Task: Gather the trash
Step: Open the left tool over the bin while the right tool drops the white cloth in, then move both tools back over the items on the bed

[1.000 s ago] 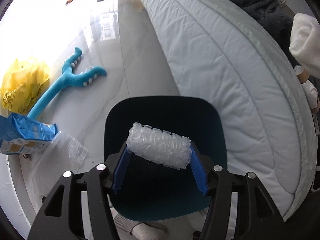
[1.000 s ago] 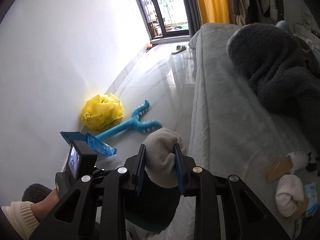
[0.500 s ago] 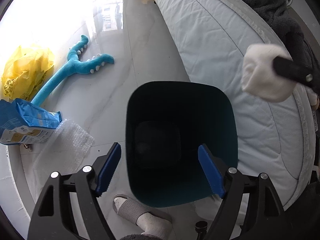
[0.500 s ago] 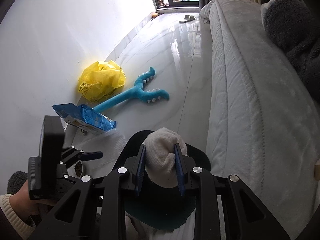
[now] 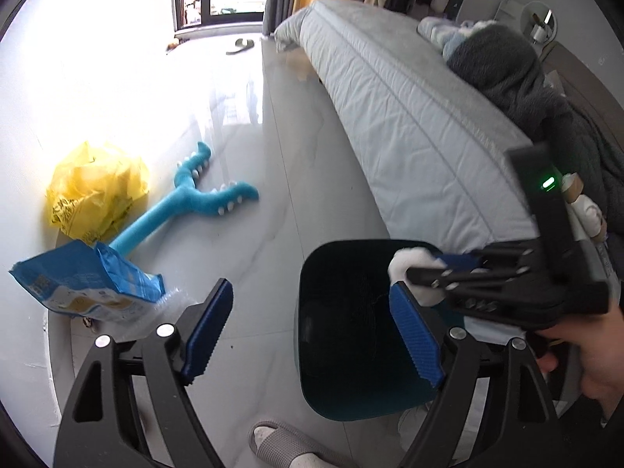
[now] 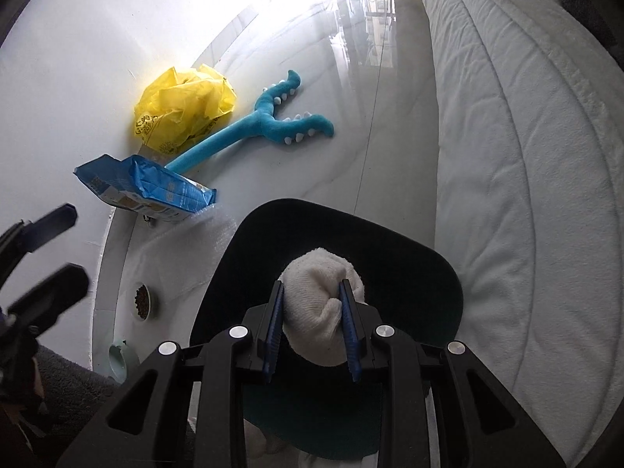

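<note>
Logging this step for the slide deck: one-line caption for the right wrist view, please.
Right gripper holds a balled white cloth above the open dark bin on the floor beside the bed.

Glossy tile floor (image 6: 351,89): 1 yellow plastic bag (image 6: 183,107), 1 blue plush toy (image 6: 269,121), 1 blue packet (image 6: 144,191), bubble wrap (image 6: 183,249), dark bin (image 6: 425,269), left of bed (image 6: 526,156).

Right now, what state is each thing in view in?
Left gripper: open, empty.
Right gripper: shut on white cloth wad, over the bin.
Bin: upright, lidless.
Blue packet: lying on floor, crumpled.
Yellow bag: crumpled, on floor.
</note>
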{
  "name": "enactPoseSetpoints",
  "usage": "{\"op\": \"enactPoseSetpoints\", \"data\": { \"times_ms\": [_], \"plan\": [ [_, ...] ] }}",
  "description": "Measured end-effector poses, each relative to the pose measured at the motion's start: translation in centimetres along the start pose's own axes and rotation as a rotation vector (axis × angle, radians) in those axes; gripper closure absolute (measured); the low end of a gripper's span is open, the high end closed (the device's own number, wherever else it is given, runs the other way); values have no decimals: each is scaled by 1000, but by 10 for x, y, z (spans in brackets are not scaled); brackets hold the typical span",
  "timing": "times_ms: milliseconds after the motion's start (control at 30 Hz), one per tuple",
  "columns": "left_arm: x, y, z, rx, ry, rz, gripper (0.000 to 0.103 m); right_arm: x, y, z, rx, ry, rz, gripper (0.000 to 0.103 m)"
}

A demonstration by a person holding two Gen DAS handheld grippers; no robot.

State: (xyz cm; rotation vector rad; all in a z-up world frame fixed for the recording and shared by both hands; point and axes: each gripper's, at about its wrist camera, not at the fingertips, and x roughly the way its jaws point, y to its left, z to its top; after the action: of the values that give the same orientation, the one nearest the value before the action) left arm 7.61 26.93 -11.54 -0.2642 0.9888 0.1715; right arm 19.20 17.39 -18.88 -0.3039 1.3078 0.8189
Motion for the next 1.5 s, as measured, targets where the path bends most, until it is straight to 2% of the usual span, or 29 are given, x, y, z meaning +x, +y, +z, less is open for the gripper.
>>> {"op": "enactPoseSetpoints", "data": {
  "times_ms": [200,400,600,800,967,1033,1200,1500],
  "plan": [
    [-22,2,3,14,-63,1,23,28,2,-4,-1,64,-21,75],
    [-52,1,7,25,-159,-18,27,51,8,-13,-15,110,-37,75],
    [-71,-2,9,43,-204,-7,32,66,14,-25,-55,145,-52,72],
    [-89,-13,16,74,-270,-12,40,69,10,-37,-81,148,-50,55],
    [-111,-27,20,104,-355,-36,40,58,14,-38,-113,107,-61,39],
    [-120,-33,22,112,-390,-31,39,50,15,-39,-124,84,-52,38],
    [-138,-48,26,129,-454,-21,28,23,20,-41,-169,20,-35,35],
    [-148,-87,38,128,-500,-95,16,-59,8,-46,-189,-173,4,28]
  ]
}}
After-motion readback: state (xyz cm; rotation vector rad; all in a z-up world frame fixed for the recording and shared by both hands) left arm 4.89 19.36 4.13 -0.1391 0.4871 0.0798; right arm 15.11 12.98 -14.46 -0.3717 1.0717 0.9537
